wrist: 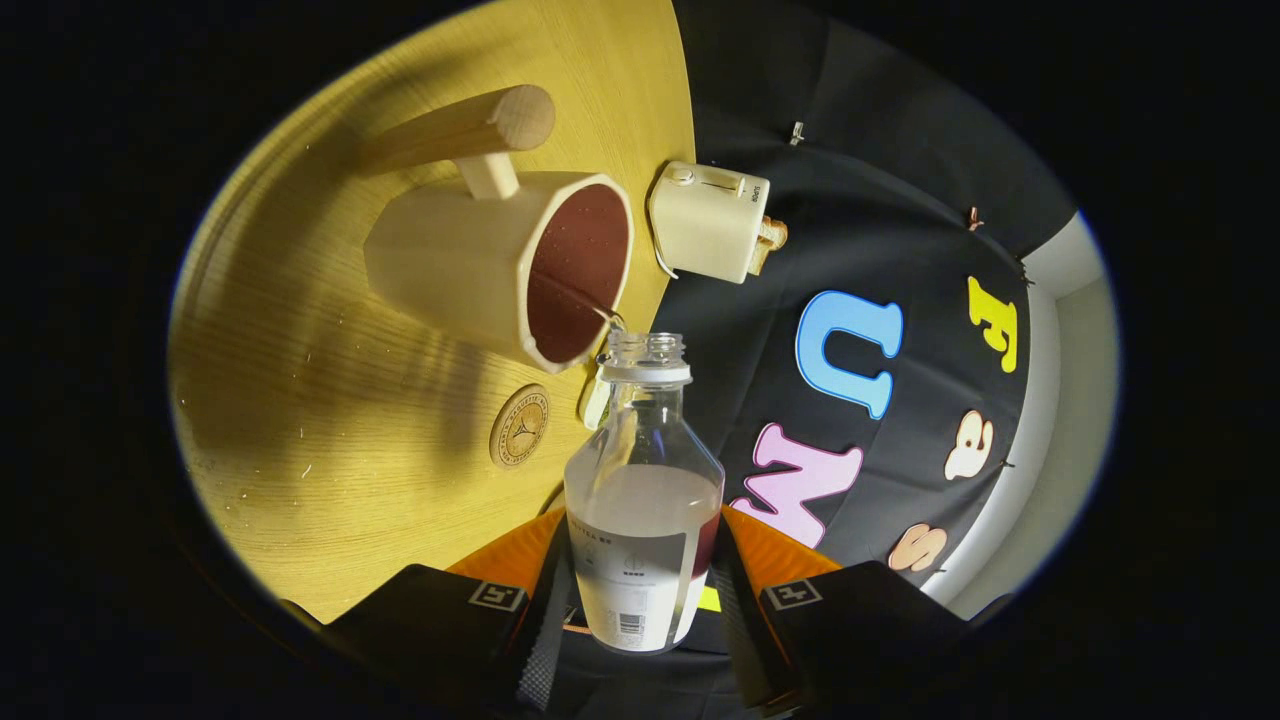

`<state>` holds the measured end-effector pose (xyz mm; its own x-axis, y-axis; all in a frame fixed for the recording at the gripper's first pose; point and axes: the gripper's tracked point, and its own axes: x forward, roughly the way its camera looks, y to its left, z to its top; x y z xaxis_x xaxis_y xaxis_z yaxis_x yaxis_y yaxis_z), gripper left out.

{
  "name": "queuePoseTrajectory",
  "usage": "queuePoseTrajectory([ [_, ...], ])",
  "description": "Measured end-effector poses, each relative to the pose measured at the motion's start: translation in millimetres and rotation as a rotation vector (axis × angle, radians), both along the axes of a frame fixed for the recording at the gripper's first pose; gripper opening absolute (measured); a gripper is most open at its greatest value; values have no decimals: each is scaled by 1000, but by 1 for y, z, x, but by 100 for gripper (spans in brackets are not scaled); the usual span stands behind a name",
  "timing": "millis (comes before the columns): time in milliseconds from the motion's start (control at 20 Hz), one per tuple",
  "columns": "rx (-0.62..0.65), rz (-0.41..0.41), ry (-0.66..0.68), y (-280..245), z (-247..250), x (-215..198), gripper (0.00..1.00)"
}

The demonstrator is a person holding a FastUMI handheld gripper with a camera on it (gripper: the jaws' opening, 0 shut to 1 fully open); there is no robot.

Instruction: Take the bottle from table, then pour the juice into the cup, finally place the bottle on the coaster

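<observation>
I have the bottle (643,500) clamped between my fingers (640,590), low on its labelled body, tipped toward the cup (500,265). It is clear, rigid, uncapped, about half full of pale juice; likely slick and moderately heavy, so I judge that low hold sound. The coaster (519,426) lies on the worktop (330,440) just below the cup.

bottle (643,480) between gripper (640,590) fingers; cup (500,265) beyond; coaster (519,426) between.
</observation>
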<state>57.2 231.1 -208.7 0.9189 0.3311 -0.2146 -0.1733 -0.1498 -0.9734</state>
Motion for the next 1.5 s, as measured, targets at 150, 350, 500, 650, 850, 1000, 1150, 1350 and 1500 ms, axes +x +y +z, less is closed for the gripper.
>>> queuePoseTrajectory([
  [150, -12, 12, -10, 2, 0, 0, 71],
  [350, -27, 33, -27, 4, 2, 0, 71],
  [500, -40, 41, -38, 2, 2, -1, 71],
  [650, -46, 46, -46, 3, 3, 0, 71],
  [850, -56, 55, -59, 4, 3, -1, 71],
  [1000, -73, 70, -73, 6, 5, -1, 71],
  [1150, -77, 77, -80, 7, 5, -1, 71],
  [1350, -88, 94, -98, 8, 7, -3, 71],
  [1500, -97, 106, -110, 12, 12, 0, 71],
])
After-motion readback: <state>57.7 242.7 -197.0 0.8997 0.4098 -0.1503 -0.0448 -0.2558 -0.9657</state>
